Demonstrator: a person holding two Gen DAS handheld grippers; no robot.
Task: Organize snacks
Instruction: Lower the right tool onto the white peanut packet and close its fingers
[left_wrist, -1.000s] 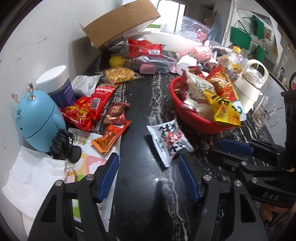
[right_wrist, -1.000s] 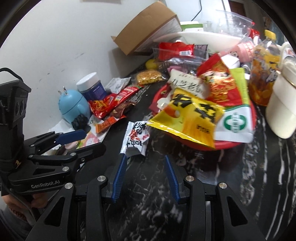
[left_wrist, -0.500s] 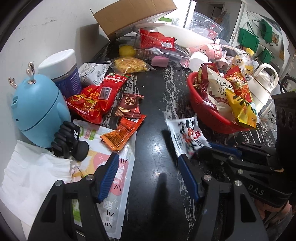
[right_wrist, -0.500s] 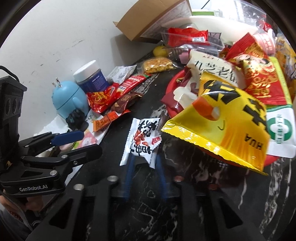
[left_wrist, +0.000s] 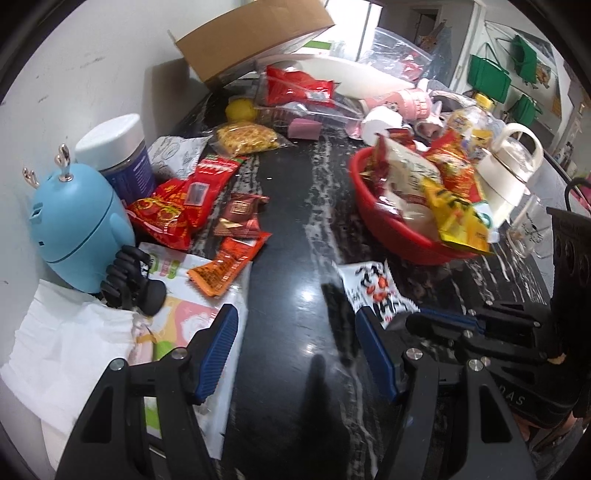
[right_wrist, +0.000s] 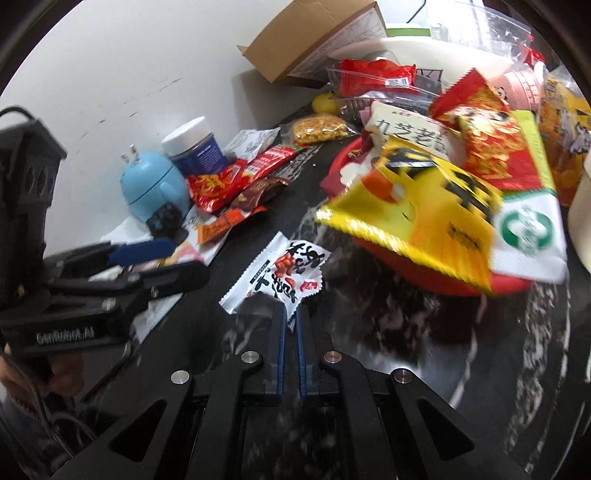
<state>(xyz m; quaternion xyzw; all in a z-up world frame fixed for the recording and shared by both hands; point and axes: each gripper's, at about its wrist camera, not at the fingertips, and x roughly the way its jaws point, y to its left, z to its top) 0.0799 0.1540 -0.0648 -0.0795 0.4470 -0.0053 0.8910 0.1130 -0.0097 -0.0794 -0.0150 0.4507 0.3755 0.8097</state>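
My right tongs (right_wrist: 290, 314) have just been closing and now pinch the near crimped edge of the white foil snack packet printed with black characters and red peanuts (right_wrist: 280, 271). The packet lies on the black marble-patterned counter (left_wrist: 295, 206), just beside the red plastic basin (left_wrist: 373, 210) already heaped with snack bags. My left tongs (left_wrist: 295, 339) stand apart with nothing between them, hovering over bare counter near the white packet's other side.

Hazards from here, as I judge them:

1. Thin grip. Only the sealed edge sits between the pads. A quick lift or swing could pull the foil free and drop the packet short of the basin.
2. Overfull basin. The large yellow crisp bag (right_wrist: 413, 218) hangs over the rim toward me. Brushing it with the right tongs, or laying the packet on its slope, could slide both onto the counter.
3. Crowding. The left tongs sit close to the right ones; a sideways move by either risks a knock that jars the grip.
4. Neighbouring items. A white lidded jug (left_wrist: 506, 177) and a clear glass mug (left_wrist: 528, 232) stand just beyond the basin. Overshooting the drop could tip them.
5. Crushing. Clamping nearer the filled middle could break the contents; the edge hold avoids this but costs security.
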